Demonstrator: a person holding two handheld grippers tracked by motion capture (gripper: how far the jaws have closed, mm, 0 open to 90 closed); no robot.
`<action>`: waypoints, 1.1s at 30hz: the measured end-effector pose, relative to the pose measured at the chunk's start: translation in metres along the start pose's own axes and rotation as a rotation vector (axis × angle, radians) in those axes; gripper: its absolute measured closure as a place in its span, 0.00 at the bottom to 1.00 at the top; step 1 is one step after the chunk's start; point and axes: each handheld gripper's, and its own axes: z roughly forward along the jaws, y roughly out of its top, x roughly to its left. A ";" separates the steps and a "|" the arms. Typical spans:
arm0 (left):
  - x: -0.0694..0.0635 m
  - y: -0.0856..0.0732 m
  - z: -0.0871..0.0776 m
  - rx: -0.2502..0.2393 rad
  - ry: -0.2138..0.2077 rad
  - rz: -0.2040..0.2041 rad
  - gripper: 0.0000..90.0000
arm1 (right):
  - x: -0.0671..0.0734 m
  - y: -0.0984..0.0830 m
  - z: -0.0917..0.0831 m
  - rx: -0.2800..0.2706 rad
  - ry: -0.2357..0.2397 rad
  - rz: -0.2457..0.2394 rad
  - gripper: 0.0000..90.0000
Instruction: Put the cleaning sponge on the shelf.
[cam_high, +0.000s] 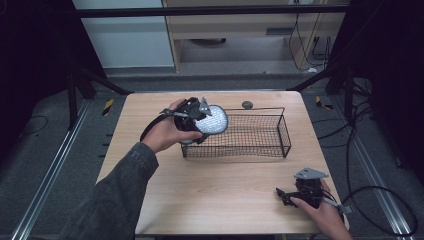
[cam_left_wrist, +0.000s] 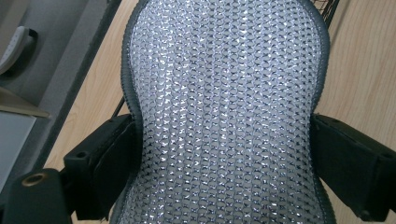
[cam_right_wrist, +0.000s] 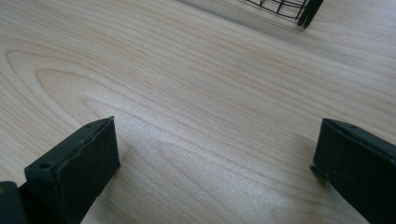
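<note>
Nearest the person, the right gripper rested low at the near right corner of the wooden table, held in the right hand; its jaws stood wide apart with nothing but bare wood grain between them, and in the right gripper view a corner of the wire basket showed well beyond. Farther in, the left forearm in a grey sleeve reached across the table, and the left hand carried the left gripper up at the near left end of the wire basket. That gripper was clamped on a silvery mesh pad, its two black jaws pressing the pad's narrower waist from either side, as the left gripper view made plain. The pad appeared as an oval, faintly hourglass-shaped piece covered in rows of small glittering metal rings like chain mail, edged with a dark grey stitched border; it looked soft enough to give under the jaws. It was held in the air, just over the basket's left rim, not yet lying inside, and whether it touched the wire could not be told. Judging by this, the picking up was done and the work seemed past its middle: what remained was probably to bring the pad over the basket's floor, lower it and let go. Beyond the basket, a small dark round object sat near the table's far edge.
</note>
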 end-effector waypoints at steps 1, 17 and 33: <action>0.001 0.004 0.000 -0.004 0.000 -0.002 0.11 | 0.000 0.000 0.000 0.000 0.000 0.000 0.00; 0.002 0.027 0.018 0.001 0.001 0.035 0.11 | 0.000 0.000 0.000 -0.003 0.004 0.004 0.00; 0.000 0.039 0.040 0.005 -0.017 0.057 0.11 | 0.000 0.001 0.000 -0.001 0.000 -0.001 0.00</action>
